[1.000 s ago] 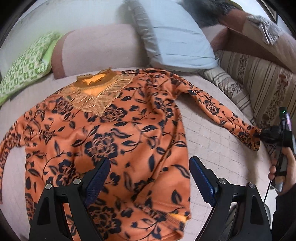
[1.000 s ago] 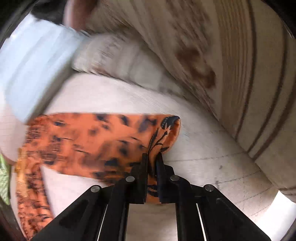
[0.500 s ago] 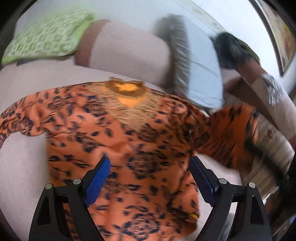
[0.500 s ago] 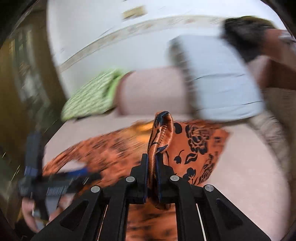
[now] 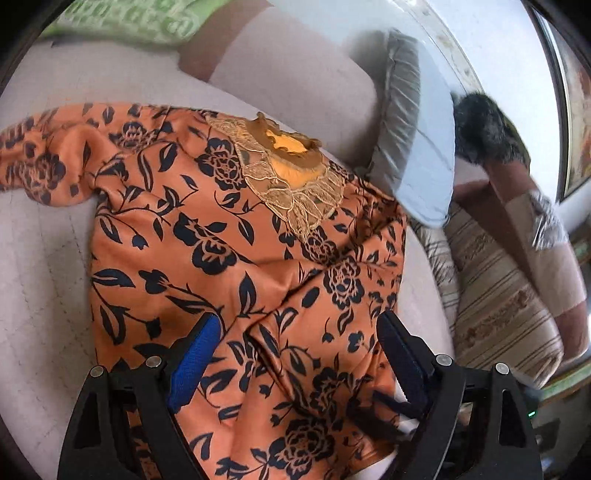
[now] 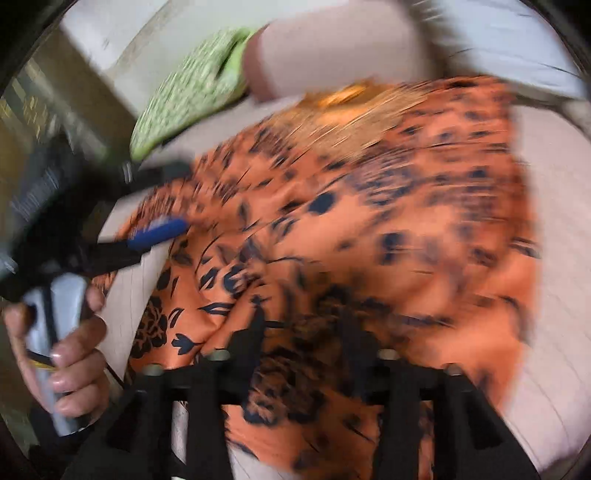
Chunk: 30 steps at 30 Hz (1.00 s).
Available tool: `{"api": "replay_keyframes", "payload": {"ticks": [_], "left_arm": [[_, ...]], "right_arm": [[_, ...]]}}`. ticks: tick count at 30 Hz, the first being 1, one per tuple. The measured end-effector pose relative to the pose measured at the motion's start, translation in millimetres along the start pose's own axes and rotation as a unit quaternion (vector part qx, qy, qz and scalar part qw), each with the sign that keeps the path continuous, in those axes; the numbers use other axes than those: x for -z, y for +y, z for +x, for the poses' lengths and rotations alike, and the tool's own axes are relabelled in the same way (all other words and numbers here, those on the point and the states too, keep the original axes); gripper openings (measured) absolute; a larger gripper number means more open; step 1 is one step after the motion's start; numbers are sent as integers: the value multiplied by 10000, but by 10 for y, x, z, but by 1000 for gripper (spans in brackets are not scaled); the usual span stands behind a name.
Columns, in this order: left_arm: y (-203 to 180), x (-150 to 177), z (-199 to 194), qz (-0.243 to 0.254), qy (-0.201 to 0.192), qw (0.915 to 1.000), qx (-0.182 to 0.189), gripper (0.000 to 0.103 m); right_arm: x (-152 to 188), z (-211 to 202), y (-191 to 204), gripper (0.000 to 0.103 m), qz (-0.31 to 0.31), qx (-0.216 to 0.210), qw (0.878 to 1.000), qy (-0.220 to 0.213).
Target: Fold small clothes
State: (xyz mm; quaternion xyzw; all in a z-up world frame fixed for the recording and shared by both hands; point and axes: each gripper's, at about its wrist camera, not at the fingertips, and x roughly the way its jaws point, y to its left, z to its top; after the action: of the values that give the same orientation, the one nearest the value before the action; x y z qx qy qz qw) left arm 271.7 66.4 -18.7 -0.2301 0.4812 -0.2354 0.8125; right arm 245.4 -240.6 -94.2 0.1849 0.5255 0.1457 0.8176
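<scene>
An orange top with black flowers (image 5: 229, 236) lies flat on the pale bed cover, its lace collar (image 5: 291, 181) toward the pillows. Its right sleeve (image 5: 332, 295) now lies folded over the body; the left sleeve (image 5: 37, 166) stretches out to the left. My left gripper (image 5: 299, 350) is open and empty just above the lower body of the top. The right gripper (image 6: 303, 332) hovers over the top (image 6: 369, 221) in a blurred right wrist view; its fingers look apart with cloth beneath them. The left gripper (image 6: 155, 232) shows there at the left, in a hand.
A pink bolster (image 5: 295, 74), a grey pillow (image 5: 417, 147) and a green patterned pillow (image 5: 129, 22) lie at the head of the bed. A striped blanket (image 5: 498, 295) lies at the right. The pale bed cover (image 5: 40, 277) shows at the left.
The right gripper carried the right sleeve cuff from far right across over the top's body and has opened. The left gripper moved up and turned toward the right.
</scene>
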Motion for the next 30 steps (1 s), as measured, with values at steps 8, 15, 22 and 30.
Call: {"api": "replay_keyframes", "payload": {"ticks": [8,15,22,30], "left_arm": [[-366,481,-247,605,-101,9922,-1085,86],[-531,1007,-274,1030,20,9813,-1626,85],[-301,1197,-707,731,-617,9732,-2091,85],[-288,1405,-847,604,-692,9746,-2043,85]], "right_arm": [[242,-529,-455,60,325,837,9955,-302],[405,125,-79,57,-744,1796,9808,169],[478,-294,-458,9,-61,1842,9827,-163],[752,-947,-1224,0,1516,1731,9704,-734]]}}
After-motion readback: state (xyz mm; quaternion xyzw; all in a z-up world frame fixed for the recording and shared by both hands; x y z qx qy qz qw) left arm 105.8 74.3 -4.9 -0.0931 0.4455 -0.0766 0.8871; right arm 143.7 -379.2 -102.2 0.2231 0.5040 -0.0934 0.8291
